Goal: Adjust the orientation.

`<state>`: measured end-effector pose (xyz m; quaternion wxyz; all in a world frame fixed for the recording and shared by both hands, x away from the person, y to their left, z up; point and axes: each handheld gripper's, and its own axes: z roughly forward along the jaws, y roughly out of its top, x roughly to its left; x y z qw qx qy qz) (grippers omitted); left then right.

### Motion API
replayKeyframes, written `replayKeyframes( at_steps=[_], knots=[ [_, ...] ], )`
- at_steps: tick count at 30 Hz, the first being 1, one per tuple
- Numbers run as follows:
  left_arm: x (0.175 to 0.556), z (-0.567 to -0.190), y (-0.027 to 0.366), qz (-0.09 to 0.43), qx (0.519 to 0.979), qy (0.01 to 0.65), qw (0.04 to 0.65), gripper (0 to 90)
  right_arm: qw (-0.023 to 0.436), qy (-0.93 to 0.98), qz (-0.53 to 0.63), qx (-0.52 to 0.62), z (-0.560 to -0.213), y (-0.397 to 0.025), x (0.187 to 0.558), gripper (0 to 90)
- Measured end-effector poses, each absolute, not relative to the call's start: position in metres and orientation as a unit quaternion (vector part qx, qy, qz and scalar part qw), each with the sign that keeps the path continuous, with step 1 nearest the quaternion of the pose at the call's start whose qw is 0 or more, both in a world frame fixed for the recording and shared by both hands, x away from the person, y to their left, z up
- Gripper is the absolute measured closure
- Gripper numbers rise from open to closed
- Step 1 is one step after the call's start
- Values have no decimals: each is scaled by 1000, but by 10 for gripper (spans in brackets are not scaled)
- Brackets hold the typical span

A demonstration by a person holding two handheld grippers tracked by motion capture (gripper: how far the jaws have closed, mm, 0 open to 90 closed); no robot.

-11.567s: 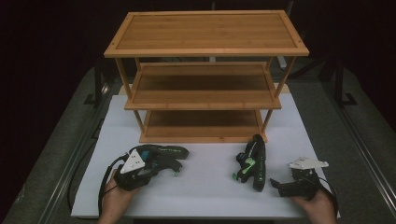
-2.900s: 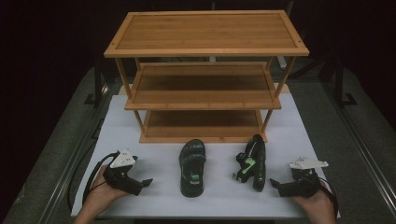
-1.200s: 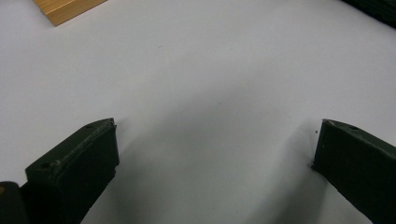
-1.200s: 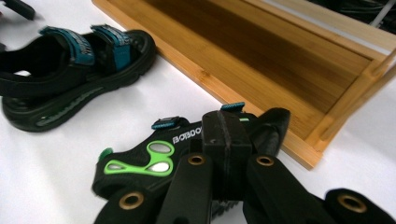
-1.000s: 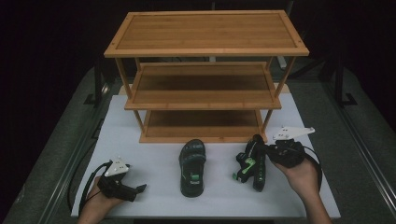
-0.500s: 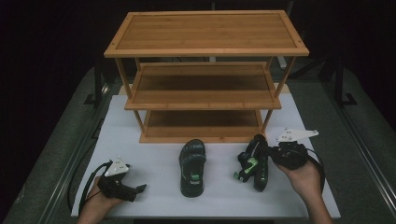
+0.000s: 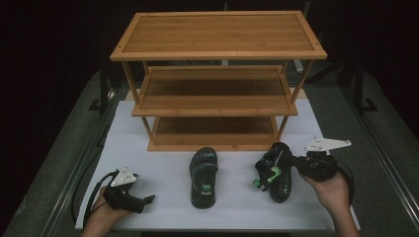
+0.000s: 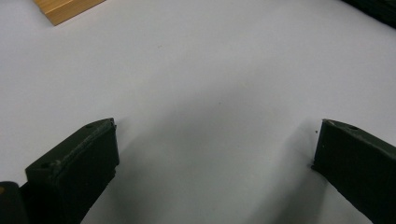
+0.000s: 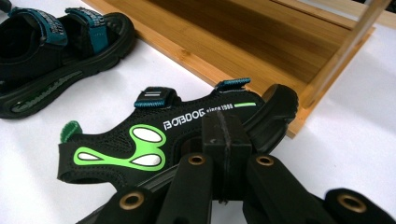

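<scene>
A black sandal with green patches [image 7: 273,171] lies on its side on the white table, right of centre, just in front of the wooden rack [image 7: 217,79]. My right gripper [image 7: 295,162] is at the sandal's right flank; in the right gripper view its jaws are pressed together [image 9: 223,140] on the sandal's upper [image 9: 140,149] near the heel. A second black sandal [image 7: 203,176], with teal straps [image 9: 51,32], lies flat, sole down, at the table's middle. My left gripper [image 7: 148,199] rests at the front left, open [image 8: 215,154], with only bare table between its jaws.
The three-tier bamboo rack stands at the back of the white table [image 7: 163,163]; its shelves hold nothing. Its bottom shelf edge [image 9: 196,60] runs close behind both sandals. Dark floor and metal rails flank the table.
Over the last second my right gripper has slid a little down and closer along the side-lying sandal. The left gripper has stayed at the front left since setting down the flat sandal.
</scene>
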<state>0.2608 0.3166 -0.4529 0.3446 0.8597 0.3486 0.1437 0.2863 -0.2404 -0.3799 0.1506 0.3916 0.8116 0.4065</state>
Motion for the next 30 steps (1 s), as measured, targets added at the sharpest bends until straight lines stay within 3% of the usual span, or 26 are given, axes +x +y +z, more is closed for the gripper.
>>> replayKeyframes(
  at_steps=[30],
  knots=[
    [261, -453, 317, 143, 860, 349, 345, 0, 111, 793, 421, 427, -405, -295, 283, 898]
  ],
)
